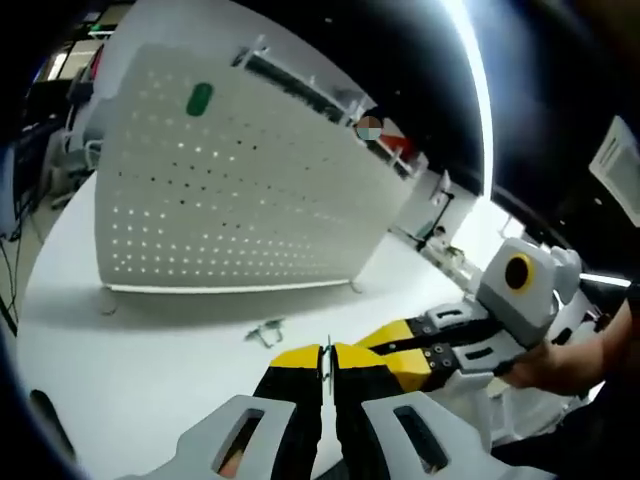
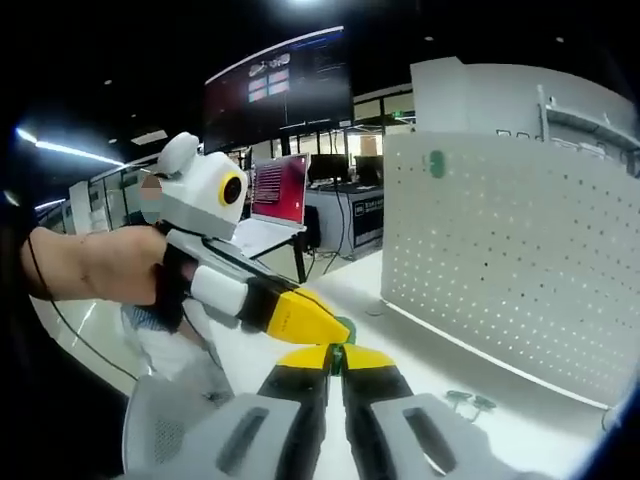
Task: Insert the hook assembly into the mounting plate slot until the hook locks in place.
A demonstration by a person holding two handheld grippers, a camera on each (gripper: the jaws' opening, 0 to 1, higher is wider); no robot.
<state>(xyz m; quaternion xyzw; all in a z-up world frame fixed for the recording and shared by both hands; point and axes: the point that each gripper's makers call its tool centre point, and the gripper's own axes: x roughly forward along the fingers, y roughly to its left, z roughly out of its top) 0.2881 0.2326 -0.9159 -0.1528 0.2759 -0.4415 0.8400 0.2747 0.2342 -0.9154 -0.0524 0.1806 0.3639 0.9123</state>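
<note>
Hook assembly sat pinched between both tools, the left tool and right tool meeting tip to tip above the worktop, near the upright perforated mounting plate.

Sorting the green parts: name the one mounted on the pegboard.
The green oval high on the pegboard; the other green piece is off it, between yellow jaw tips.

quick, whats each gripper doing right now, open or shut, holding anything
Left gripper: fingers shut on a thin metal piece, seemingly a hook.
Right gripper: fingers shut on a small green piece.
</note>
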